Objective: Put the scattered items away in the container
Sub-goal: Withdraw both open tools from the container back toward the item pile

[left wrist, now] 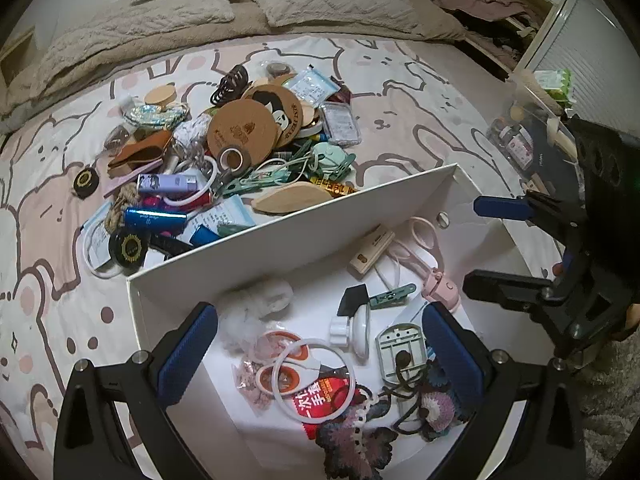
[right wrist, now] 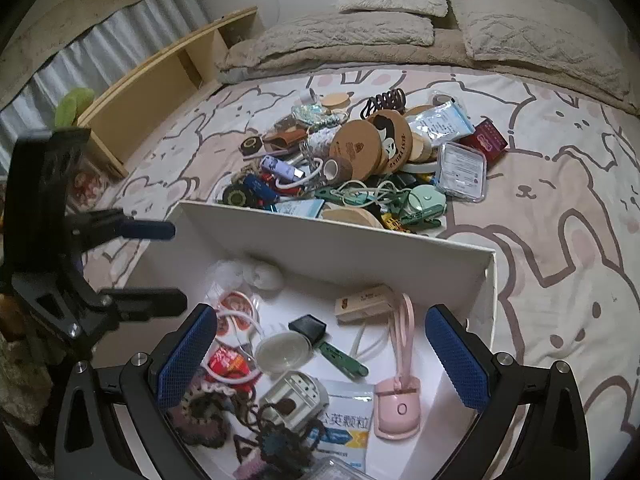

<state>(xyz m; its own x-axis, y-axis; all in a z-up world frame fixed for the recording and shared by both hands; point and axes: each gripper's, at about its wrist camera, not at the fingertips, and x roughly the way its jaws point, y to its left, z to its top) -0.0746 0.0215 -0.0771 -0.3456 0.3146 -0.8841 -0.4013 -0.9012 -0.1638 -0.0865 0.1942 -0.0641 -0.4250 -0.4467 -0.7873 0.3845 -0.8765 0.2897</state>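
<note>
Both grippers, left (left wrist: 320, 356) and right (right wrist: 322, 360), gape wide and empty over the white rectangular cardboard box (left wrist: 288, 236); the jumbled pile of small items (left wrist: 224, 152) lies beyond its far wall on the bear-print bedsheet (left wrist: 400, 92).

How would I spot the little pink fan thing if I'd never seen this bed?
Find the white box at the bed's near edge. Inside, by its right wall, lies the pink fan, strap trailing toward the pile. Nothing else in the box is solid pale pink.

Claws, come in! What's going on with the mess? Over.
Left claw open, empty. Right claw open, empty. Both over white box. Big pile waiting on bed. Nothing blocking.
</note>
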